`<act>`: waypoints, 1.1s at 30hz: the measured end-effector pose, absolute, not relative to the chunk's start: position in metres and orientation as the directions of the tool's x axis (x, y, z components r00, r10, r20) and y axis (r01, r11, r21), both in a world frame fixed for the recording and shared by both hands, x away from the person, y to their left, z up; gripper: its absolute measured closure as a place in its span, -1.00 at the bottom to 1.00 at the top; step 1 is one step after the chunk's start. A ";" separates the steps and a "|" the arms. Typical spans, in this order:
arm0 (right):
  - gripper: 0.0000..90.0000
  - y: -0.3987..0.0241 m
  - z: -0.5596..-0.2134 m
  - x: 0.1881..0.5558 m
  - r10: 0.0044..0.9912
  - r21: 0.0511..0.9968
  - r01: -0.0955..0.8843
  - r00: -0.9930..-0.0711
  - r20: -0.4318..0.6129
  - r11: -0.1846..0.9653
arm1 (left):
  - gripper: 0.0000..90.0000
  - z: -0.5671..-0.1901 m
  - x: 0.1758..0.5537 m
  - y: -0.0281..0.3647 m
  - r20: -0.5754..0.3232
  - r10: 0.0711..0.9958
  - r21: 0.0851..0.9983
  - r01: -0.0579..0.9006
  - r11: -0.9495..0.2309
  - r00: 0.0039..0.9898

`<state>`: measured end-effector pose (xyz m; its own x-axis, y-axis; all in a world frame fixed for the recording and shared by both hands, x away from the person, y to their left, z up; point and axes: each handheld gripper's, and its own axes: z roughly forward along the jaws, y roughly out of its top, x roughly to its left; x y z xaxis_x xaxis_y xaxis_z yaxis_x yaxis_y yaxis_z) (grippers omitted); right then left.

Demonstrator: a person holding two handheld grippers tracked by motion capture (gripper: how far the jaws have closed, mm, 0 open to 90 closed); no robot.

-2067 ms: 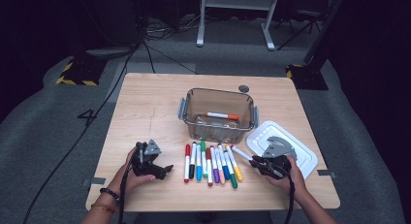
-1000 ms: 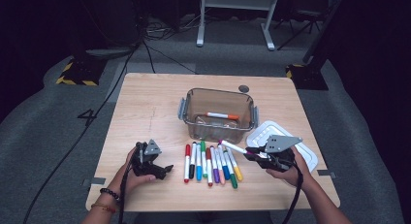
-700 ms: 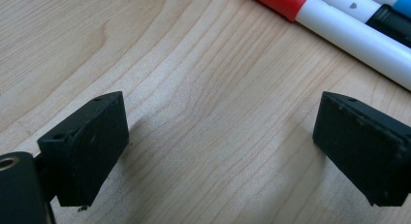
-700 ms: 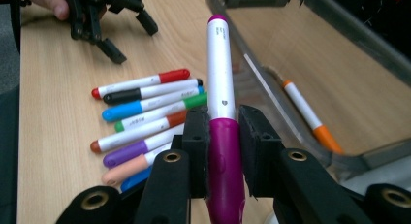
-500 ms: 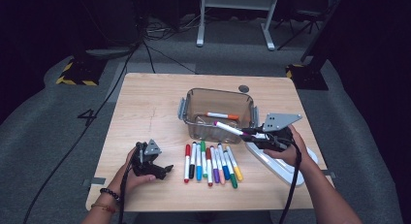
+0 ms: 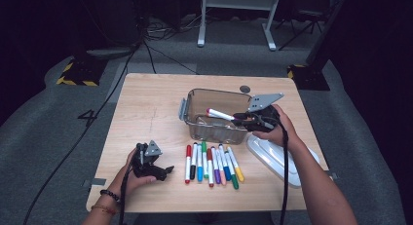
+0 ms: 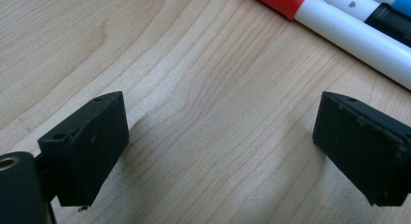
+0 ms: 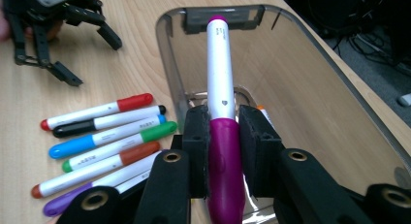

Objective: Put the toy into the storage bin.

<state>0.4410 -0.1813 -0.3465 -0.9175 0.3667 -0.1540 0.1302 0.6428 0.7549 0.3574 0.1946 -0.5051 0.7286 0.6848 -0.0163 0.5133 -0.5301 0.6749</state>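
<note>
My right gripper (image 6: 242, 119) is shut on a magenta-capped white marker (image 6: 220, 114) and holds it level over the right part of a clear plastic box (image 6: 195, 125). In the right gripper view the pads (image 8: 196, 136) clamp the marker (image 8: 220, 78) at its magenta end, its tip pointing into the box (image 8: 169, 49). A row of several coloured markers (image 6: 210, 162) lies on the table in front of the box. My left gripper (image 6: 160, 164) rests open on the wood left of the row; its jaws (image 7: 218, 151) stand wide apart with bare table between them.
A white lid (image 6: 272, 154) lies at the right, under my right forearm. An orange-tipped marker (image 8: 261, 107) lies inside the box. The red marker (image 7: 286, 1) at the row's left end is close to the left gripper. A small dark disc (image 6: 245, 89) sits behind the box.
My right gripper has risen from the marker row and moved back and left with the magenta marker, now over the box. The left gripper has stayed put.
</note>
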 end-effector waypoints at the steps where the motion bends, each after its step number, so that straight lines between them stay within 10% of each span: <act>1: 0.66 -0.180 -0.348 0.446 0.368 0.749 0.138 -0.917 -0.150 0.648 | -0.86 -0.505 0.357 0.195 -0.014 0.684 0.675 0.512 -0.531 0.729; 33: 0.66 -0.148 -0.388 0.507 0.291 0.536 0.187 -0.949 -0.117 0.823 | -0.86 -0.505 0.357 0.195 -0.012 0.686 0.674 0.513 -0.532 0.727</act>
